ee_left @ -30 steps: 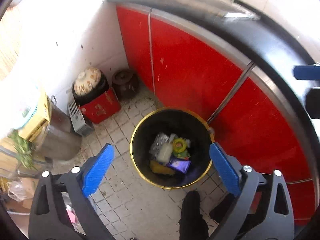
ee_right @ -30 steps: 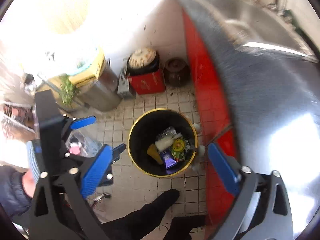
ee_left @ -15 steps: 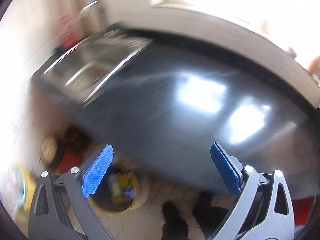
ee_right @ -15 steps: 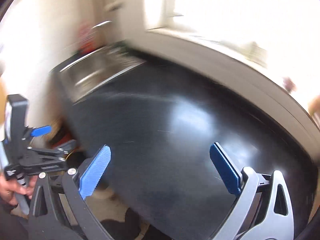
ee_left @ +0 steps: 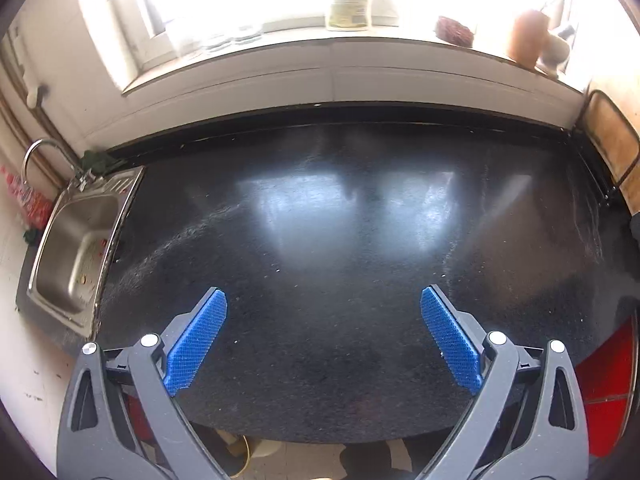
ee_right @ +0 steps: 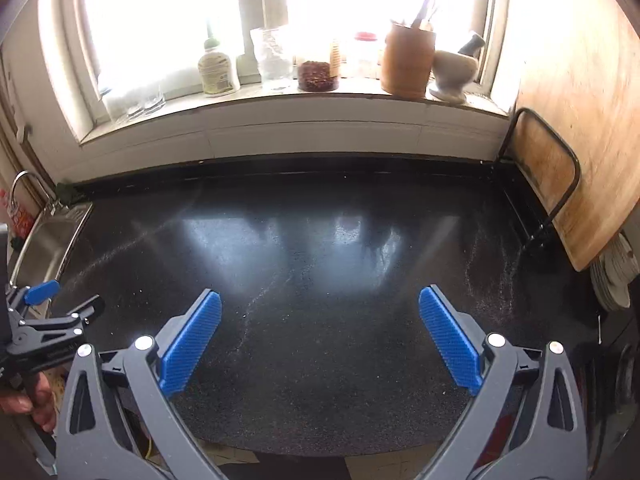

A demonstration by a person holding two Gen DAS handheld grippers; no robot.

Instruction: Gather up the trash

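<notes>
My left gripper stands open over a bare black countertop, nothing between its blue pads. My right gripper is open too, above the same countertop, and holds nothing. In the right wrist view the left gripper shows at the far left edge, held in a hand. No trash lies on the counter in either view. The black bin with the yellow rim is out of sight; only a thin yellow curve shows below the counter's front edge.
A steel sink with a tap sits at the counter's left end. Bottles, jars, a clay utensil pot and a mortar line the windowsill. A wooden board leans in a black rack at right. Red cabinet fronts below.
Both grippers have swung up from over the bin on the floor to face the countertop and window. Both stayed open and empty throughout.
</notes>
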